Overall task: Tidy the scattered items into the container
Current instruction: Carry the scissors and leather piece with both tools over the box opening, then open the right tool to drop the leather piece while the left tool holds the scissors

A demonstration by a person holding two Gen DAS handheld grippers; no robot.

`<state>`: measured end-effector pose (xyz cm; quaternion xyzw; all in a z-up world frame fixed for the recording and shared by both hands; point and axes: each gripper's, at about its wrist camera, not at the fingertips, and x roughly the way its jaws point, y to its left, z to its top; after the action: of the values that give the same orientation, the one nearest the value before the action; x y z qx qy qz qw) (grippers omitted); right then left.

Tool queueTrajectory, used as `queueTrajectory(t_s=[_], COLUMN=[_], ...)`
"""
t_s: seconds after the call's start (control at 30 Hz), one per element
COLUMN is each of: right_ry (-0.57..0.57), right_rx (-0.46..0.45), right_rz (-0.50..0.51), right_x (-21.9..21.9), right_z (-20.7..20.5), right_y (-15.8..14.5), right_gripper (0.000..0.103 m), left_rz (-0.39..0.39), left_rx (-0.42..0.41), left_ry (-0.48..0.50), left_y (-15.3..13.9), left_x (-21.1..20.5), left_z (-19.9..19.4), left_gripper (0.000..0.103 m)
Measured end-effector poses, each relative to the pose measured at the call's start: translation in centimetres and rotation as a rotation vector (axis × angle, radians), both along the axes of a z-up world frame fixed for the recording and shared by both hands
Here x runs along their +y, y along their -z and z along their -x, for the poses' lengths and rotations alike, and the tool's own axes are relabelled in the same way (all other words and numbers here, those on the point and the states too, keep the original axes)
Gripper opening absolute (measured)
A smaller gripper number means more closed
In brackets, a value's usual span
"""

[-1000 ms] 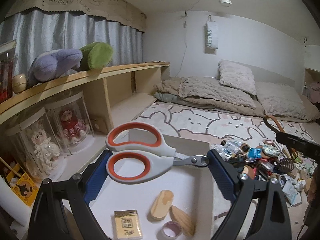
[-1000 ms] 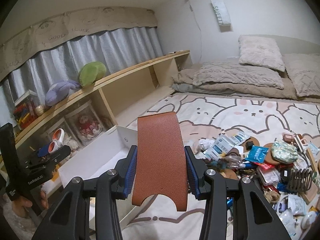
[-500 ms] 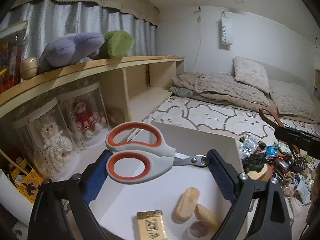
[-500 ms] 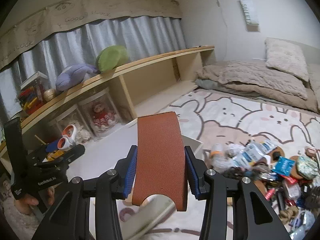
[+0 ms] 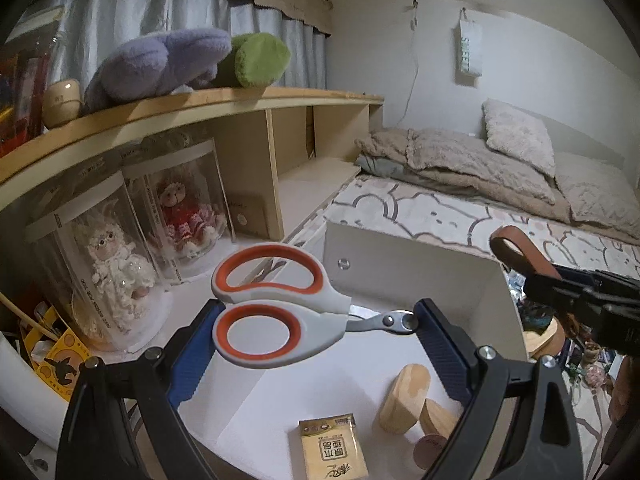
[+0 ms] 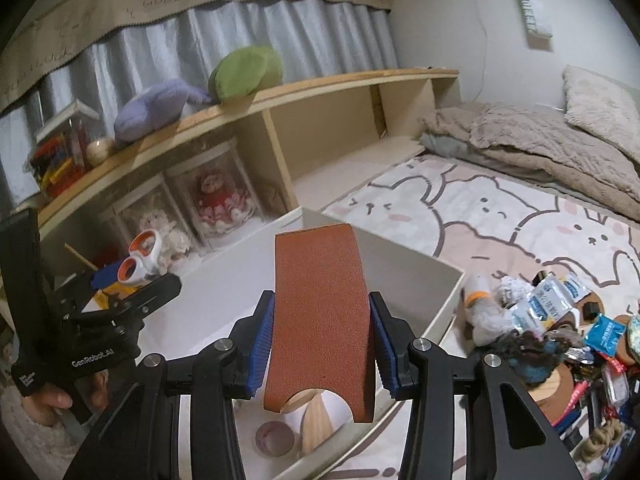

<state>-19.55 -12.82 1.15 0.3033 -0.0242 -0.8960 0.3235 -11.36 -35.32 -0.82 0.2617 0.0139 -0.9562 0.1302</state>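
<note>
Fingers: left gripper (image 5: pixel 316 322) is being kept clamped on scissors (image 5: pixel 276 304); right gripper (image 6: pixel 320 338) on leather piece (image 6: pixel 320 320).
Location: both are being held over white box (image 5: pixel 416 256).
Handling: scissors rigid, blades sharp, handles preferred; leather light, flexible.

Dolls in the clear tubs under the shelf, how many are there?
2. A white doll stands in the nearer tub, and a red-dressed doll in the tub beside it, further along. More may hide out of view.
</note>
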Motion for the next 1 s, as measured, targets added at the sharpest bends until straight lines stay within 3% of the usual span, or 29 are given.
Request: queueTrajectory(t_s=[0.2, 0.67, 0.87, 1.0], right_ry=[-0.041, -0.077, -0.073, -0.074], right_rx=[-0.021, -0.084, -0.178, -0.182], right_rz=[-0.033, -0.167, -0.202, -0.263], right_x=[-1.9, -4.8, -5.7, -6.4], right_z=[0.2, 2.5, 3.7, 3.8], right_y=[1.2, 3.9, 5.6, 6.2], right_gripper=[0.045, 0.045, 0.045, 0.045], left_rz=[0.012, -0.046, -0.034, -0.028], left_rx=[-0.047, -0.151, -0.213, -0.237], left_ry=[-0.002, 0.004, 0.006, 0.012], left_y=[1.2, 3.1, 4.3, 4.9], left_x=[0.2, -0.9, -1.2, -1.4], left_z=[1.0, 2.6, 3.2, 3.2], left_gripper=[0.095, 0.095, 0.095, 0.095])
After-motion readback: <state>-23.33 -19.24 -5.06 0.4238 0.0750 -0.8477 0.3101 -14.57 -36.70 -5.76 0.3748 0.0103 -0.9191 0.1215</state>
